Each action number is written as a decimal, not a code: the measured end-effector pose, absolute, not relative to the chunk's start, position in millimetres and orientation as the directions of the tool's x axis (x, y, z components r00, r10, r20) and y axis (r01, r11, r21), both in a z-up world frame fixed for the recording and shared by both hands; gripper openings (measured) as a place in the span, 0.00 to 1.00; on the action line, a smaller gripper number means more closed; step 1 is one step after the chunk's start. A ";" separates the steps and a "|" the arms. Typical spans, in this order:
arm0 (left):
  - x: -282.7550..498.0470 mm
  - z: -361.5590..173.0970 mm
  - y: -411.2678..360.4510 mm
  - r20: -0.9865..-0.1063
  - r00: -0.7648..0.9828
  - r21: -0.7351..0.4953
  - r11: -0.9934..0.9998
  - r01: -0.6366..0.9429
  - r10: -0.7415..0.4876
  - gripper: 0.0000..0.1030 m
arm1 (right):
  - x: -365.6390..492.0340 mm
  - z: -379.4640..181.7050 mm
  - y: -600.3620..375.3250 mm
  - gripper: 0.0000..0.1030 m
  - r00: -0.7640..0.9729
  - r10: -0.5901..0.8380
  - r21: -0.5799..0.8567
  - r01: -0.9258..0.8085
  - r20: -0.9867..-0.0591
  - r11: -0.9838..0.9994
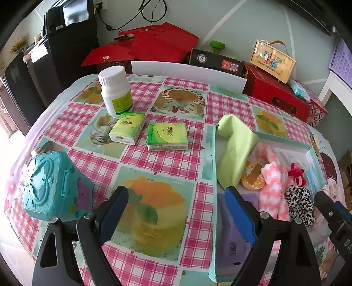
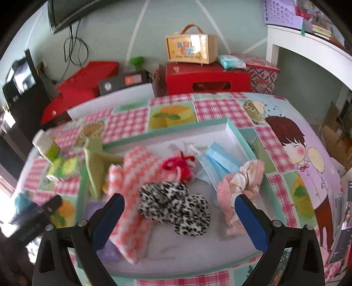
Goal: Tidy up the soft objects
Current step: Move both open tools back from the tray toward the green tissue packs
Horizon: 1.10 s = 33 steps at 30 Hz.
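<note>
Inside the shallow tray: leopard-print scrunchie between the spread, empty jaws of the right gripper, untouched. Outside the tray: left gripper open, empty.

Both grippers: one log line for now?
left gripper: open, empty | right gripper: open over leopard scrunchie | tray: soft items inside | tissue packs: outside on table

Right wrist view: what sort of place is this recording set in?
Most likely a lived-in home room, not a lab. A table under a cartoon-print checked tablecloth, gift boxes such as the red box stacked along the wall, and a wall-mounted screen with dangling cables all suggest it.
</note>
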<state>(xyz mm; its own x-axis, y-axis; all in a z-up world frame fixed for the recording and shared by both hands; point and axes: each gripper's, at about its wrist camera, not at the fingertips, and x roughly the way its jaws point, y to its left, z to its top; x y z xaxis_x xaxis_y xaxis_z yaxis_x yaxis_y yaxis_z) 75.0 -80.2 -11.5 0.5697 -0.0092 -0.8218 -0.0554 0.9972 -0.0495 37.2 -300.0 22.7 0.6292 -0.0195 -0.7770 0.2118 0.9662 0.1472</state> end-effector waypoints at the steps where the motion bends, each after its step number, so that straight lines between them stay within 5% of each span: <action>1: 74.7 -10.9 -80.3 -0.821 0.572 -0.049 0.997 -0.055 -0.009 0.87 | 37.6 24.2 -297.0 0.99 0.633 -0.013 0.152 0.206 -0.774 0.967; 33: 96.5 30.0 -27.0 -0.791 0.611 -0.054 0.992 -0.114 0.027 0.87 | 68.6 24.4 -210.9 1.00 0.635 0.107 0.141 0.003 -0.765 0.990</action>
